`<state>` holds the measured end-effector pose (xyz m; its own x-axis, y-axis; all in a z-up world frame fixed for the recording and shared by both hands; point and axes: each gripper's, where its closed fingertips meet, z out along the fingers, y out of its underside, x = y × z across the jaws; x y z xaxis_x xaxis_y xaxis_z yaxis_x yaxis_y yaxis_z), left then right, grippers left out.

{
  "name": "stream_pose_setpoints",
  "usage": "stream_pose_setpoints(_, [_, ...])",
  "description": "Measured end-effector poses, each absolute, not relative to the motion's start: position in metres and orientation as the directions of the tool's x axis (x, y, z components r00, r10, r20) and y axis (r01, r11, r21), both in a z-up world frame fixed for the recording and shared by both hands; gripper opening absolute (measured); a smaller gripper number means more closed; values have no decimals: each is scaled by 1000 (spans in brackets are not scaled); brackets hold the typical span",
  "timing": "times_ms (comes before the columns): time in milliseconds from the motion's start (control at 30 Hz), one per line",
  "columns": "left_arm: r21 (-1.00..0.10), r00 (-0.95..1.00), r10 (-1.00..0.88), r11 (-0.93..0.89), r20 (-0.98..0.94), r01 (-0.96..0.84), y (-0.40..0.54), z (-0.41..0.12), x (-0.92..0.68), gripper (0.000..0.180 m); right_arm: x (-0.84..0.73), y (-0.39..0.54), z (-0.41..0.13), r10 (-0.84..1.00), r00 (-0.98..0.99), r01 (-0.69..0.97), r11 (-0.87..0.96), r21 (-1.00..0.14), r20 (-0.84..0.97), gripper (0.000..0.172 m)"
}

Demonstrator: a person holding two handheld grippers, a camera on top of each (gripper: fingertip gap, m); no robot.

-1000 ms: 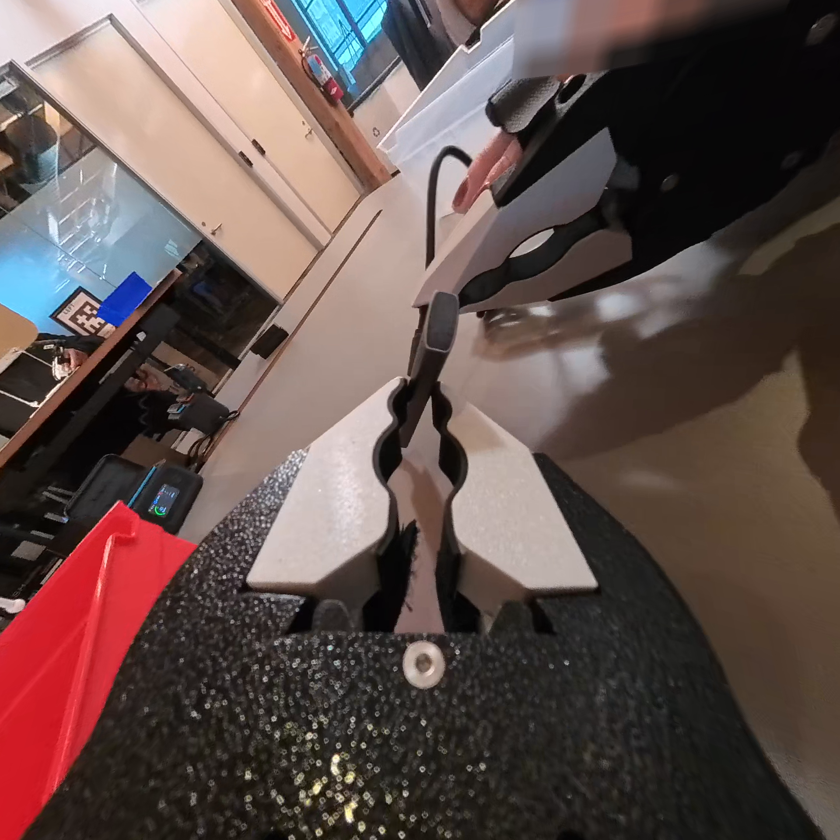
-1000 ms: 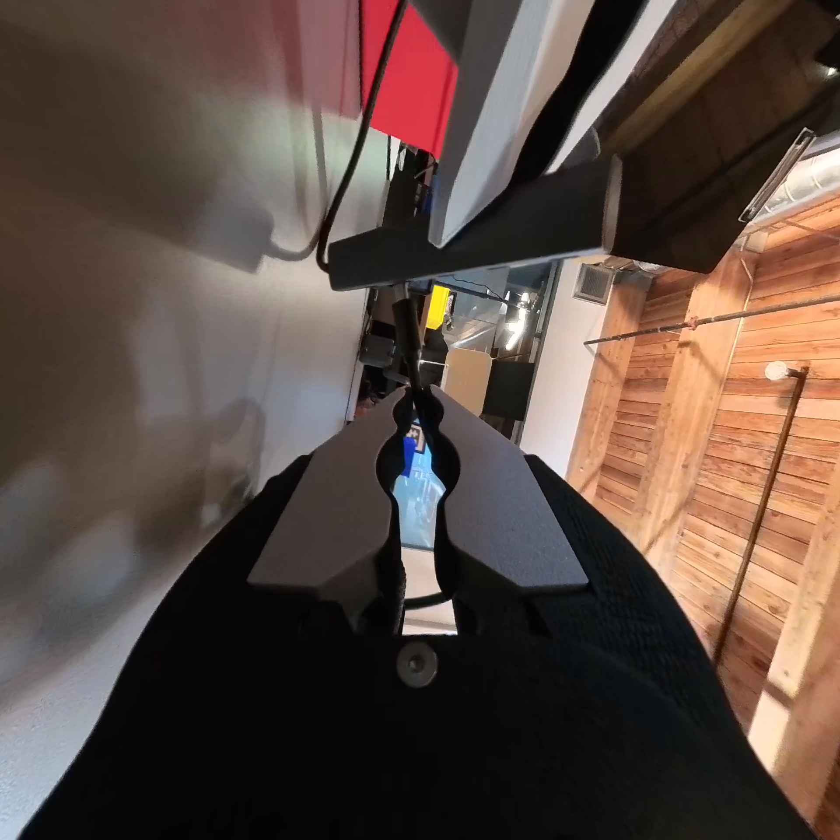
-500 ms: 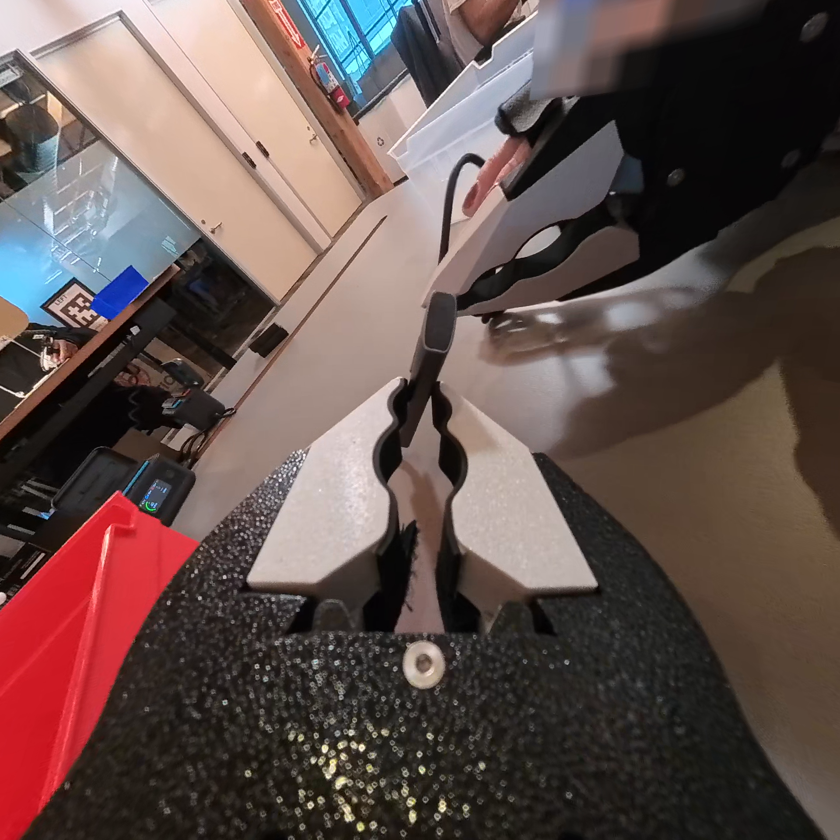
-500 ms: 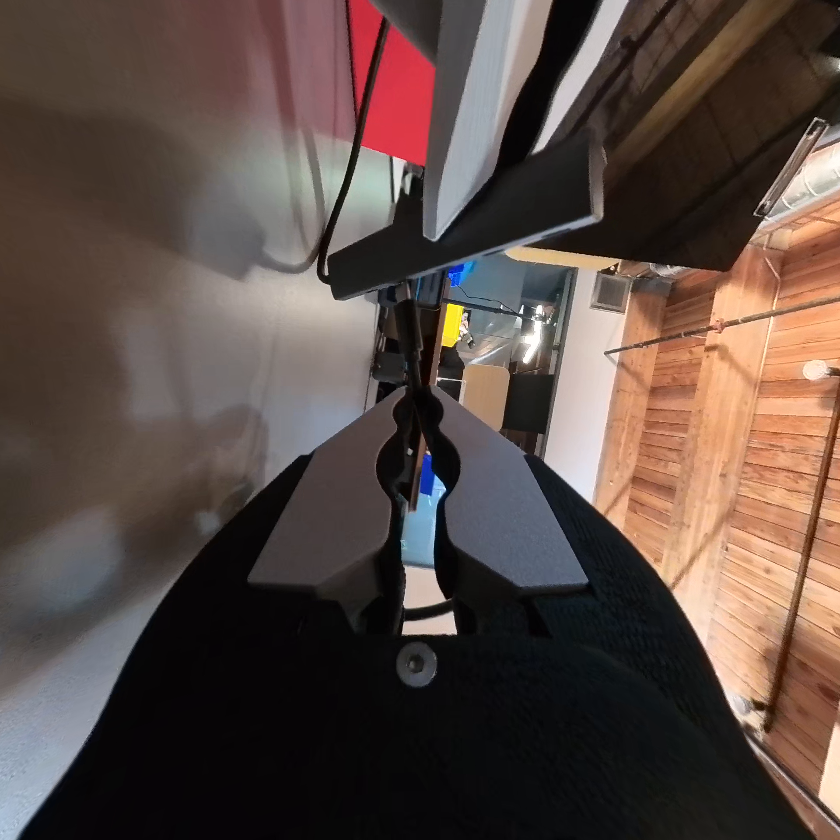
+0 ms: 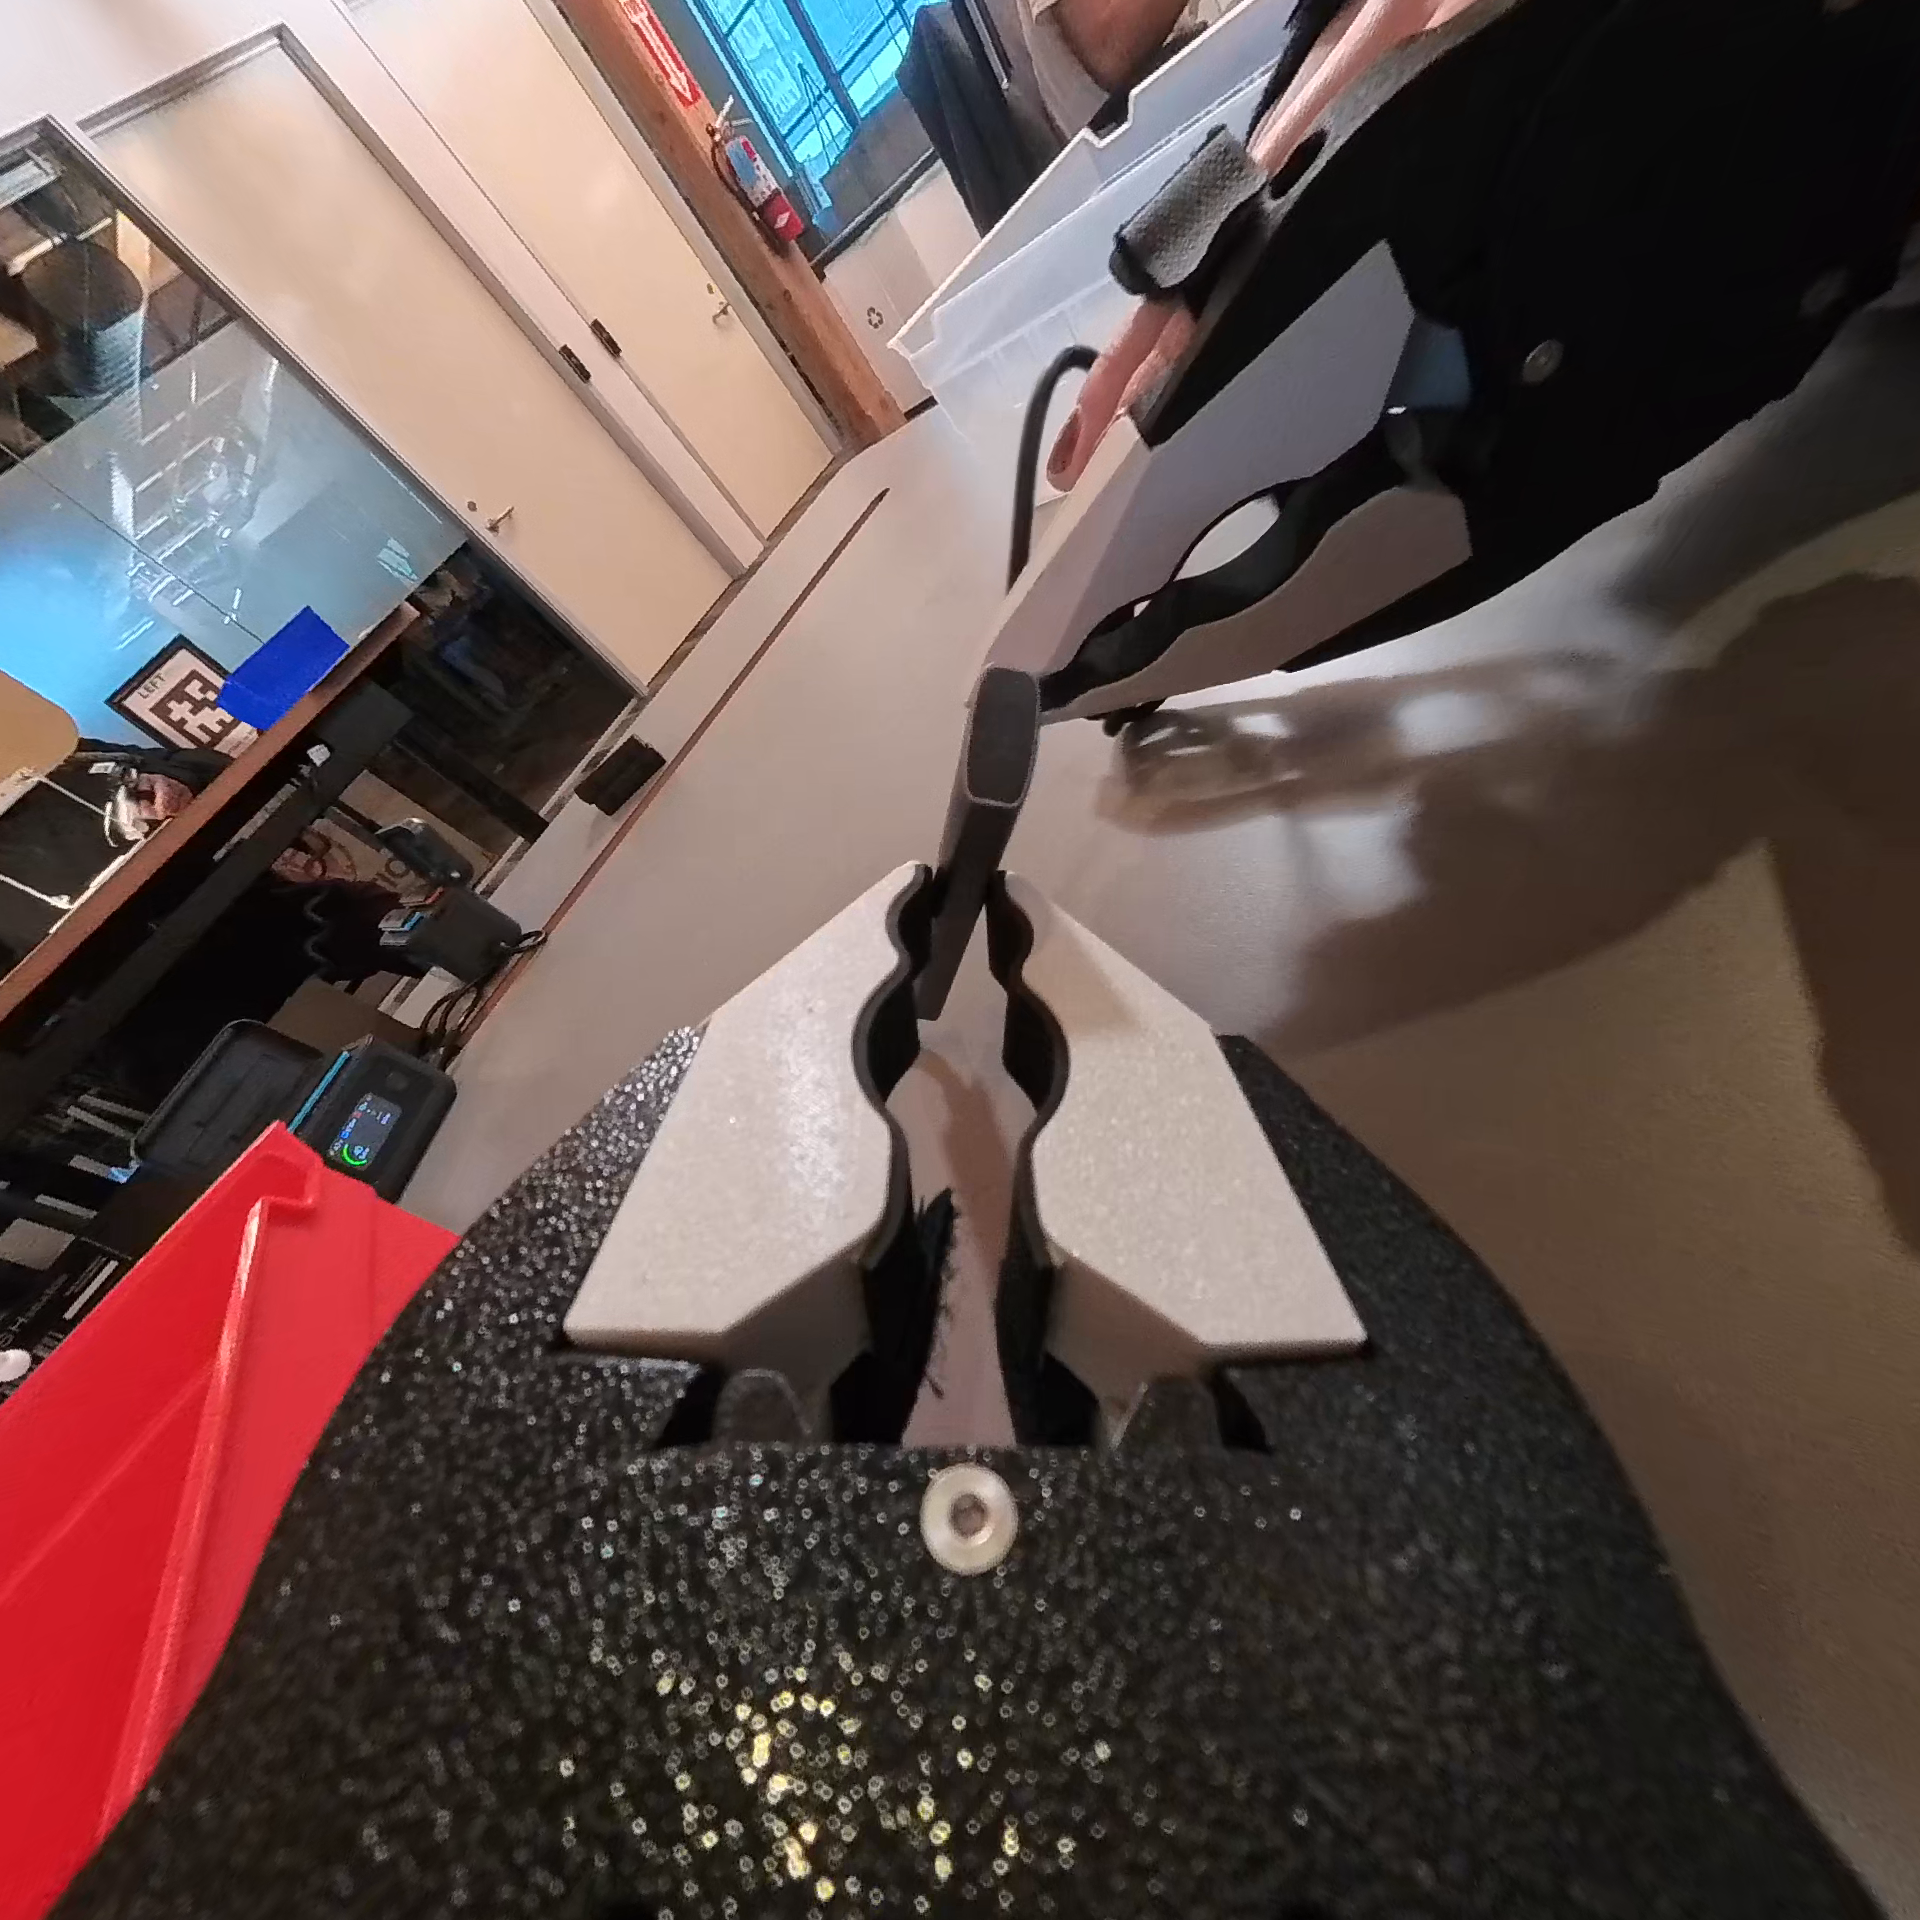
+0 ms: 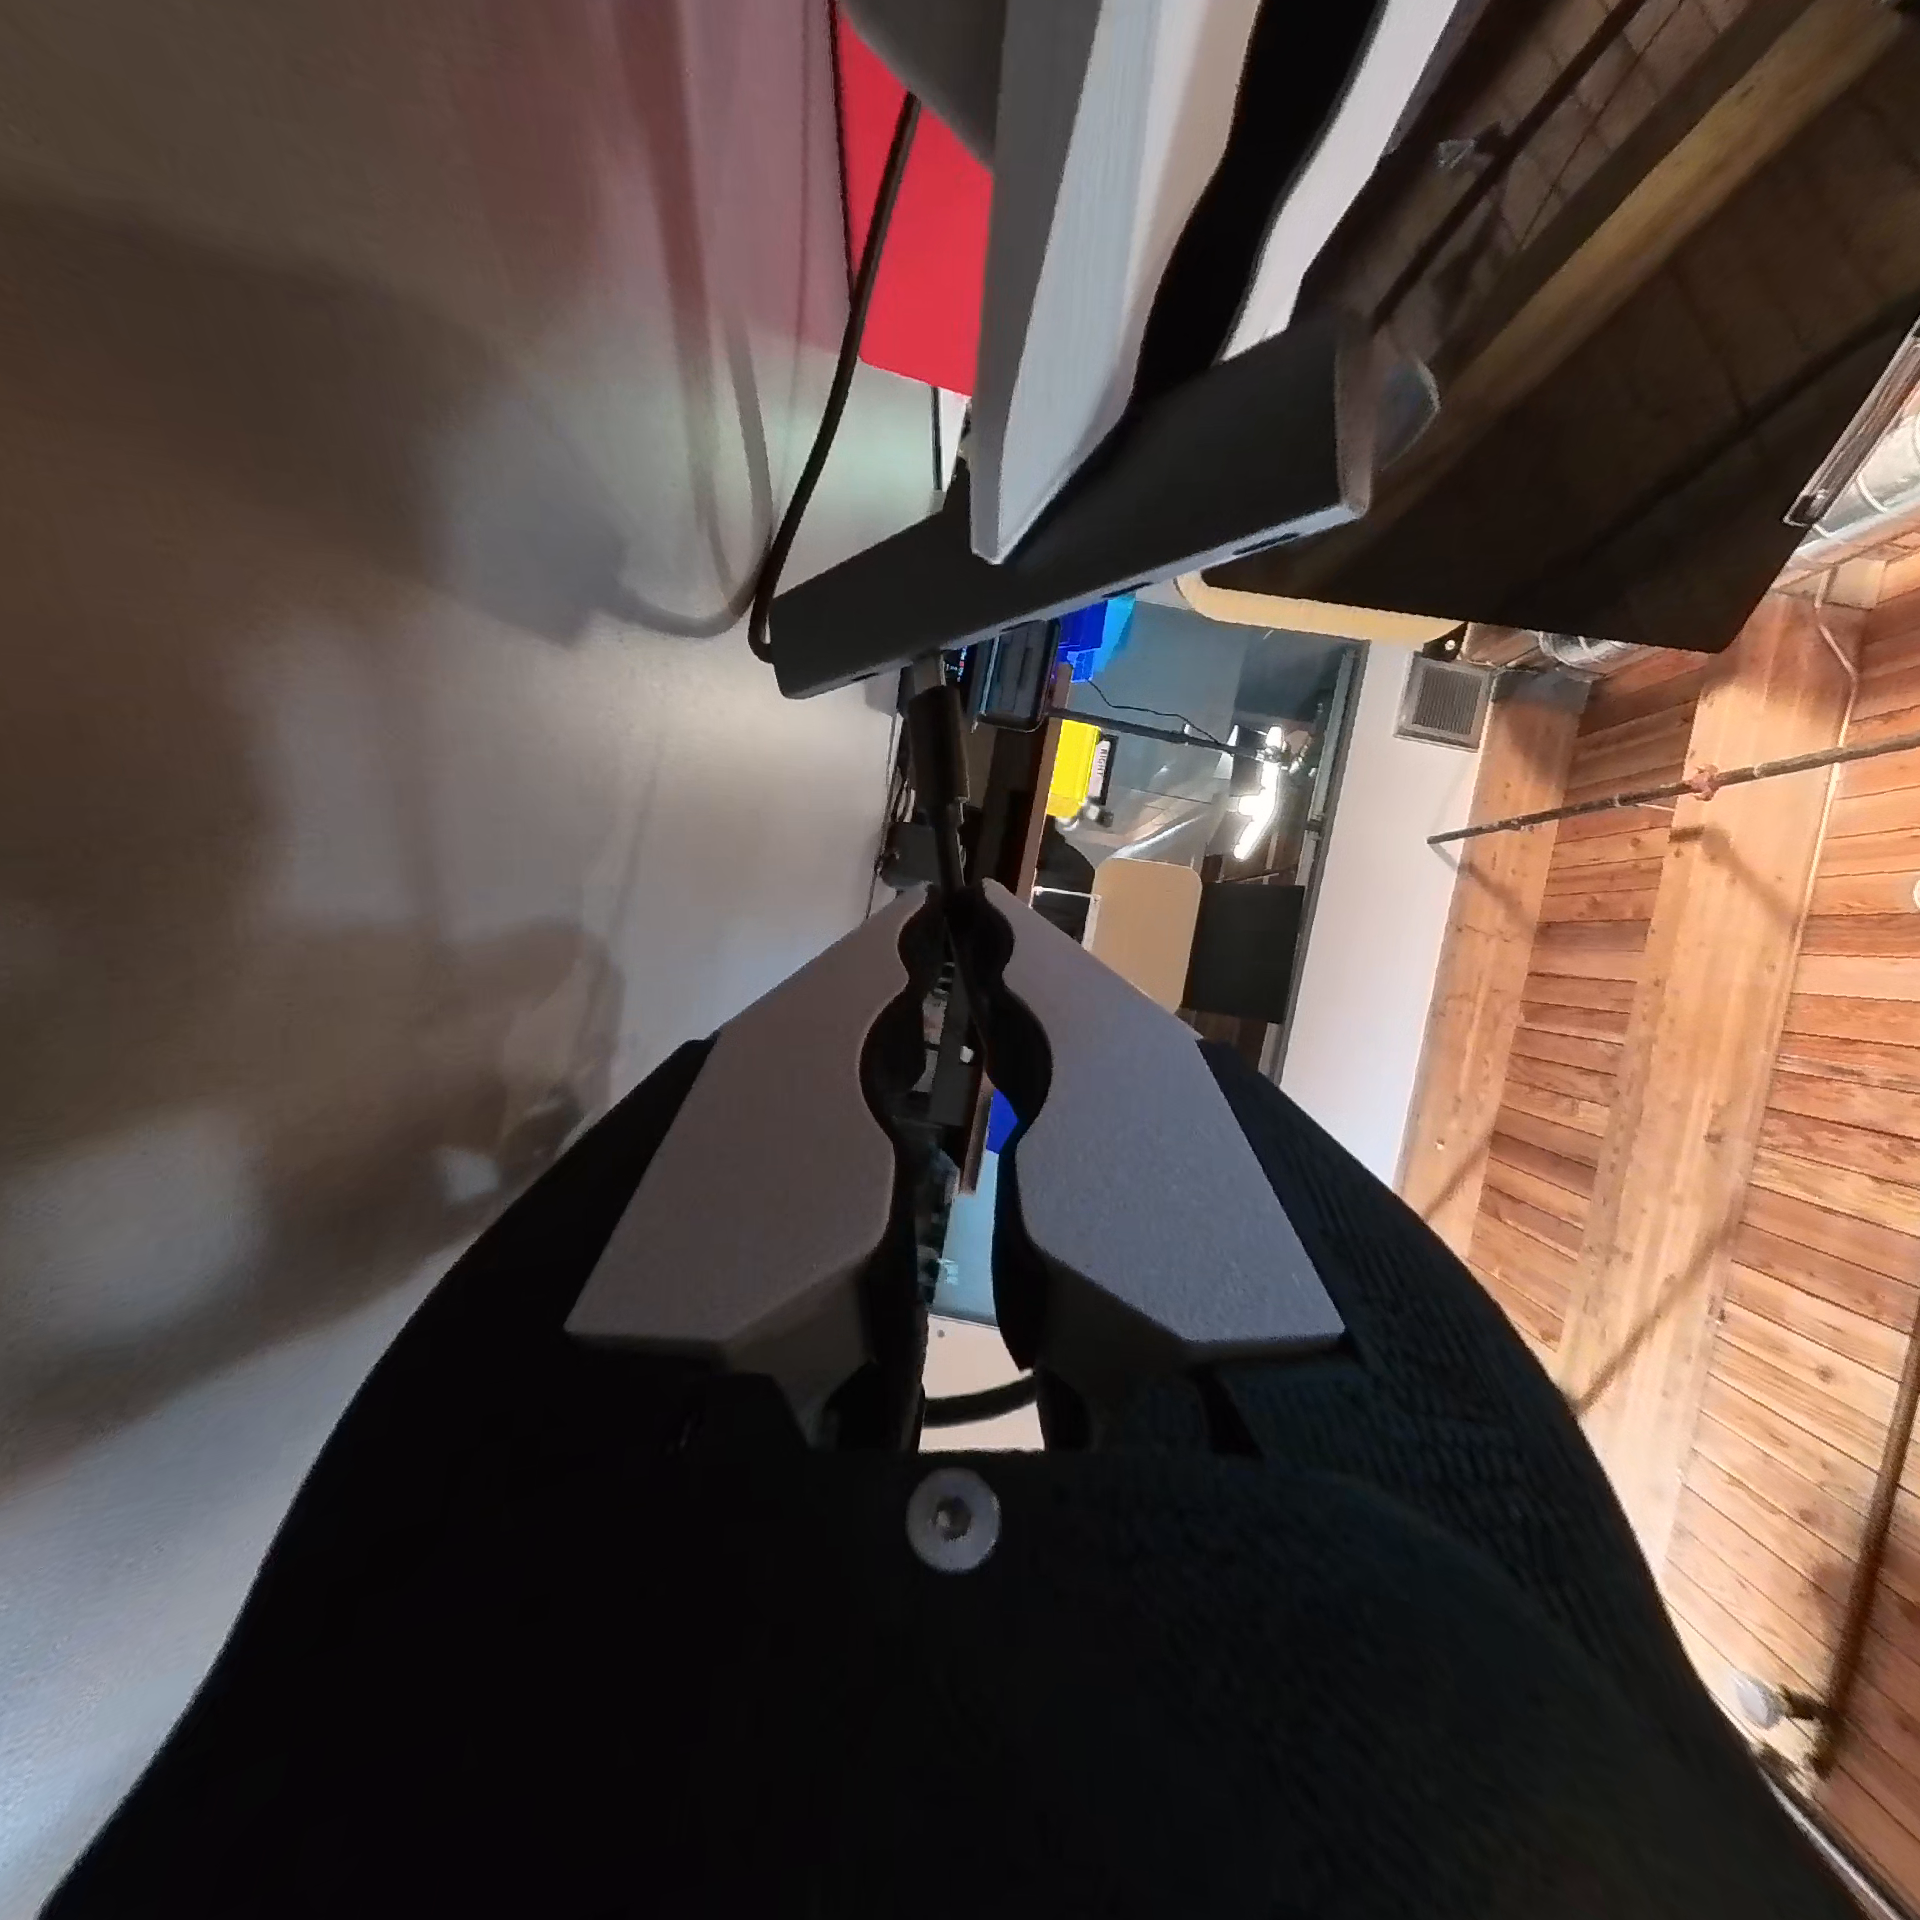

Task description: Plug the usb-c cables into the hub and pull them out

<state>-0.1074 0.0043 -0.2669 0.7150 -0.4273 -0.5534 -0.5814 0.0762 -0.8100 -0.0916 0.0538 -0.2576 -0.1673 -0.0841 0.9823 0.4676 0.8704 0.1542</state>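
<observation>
Meanwhile both fingers stay clamped, left (image 5: 961, 899) on hub (image 5: 992, 769), right (image 6: 961, 904) on cable (image 6: 948, 831).

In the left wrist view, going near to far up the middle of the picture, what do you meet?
Left gripper clamped on the dark hub → right gripper → black cable → white bin.

Ahead of the tongs, a matt dark metal hub (image 5: 995, 764) meets a glossy smooth table (image 5: 1351, 935), with rough wooden planks (image 6: 1662, 1039) beside.
</observation>
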Motion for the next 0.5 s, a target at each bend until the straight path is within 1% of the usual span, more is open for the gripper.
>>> stream_pose_setpoints(500, [-799,703,-428,80,-567,-596,6,-267,-106,9,-93,53,-258,-74,-201,449,879,159,977,1])
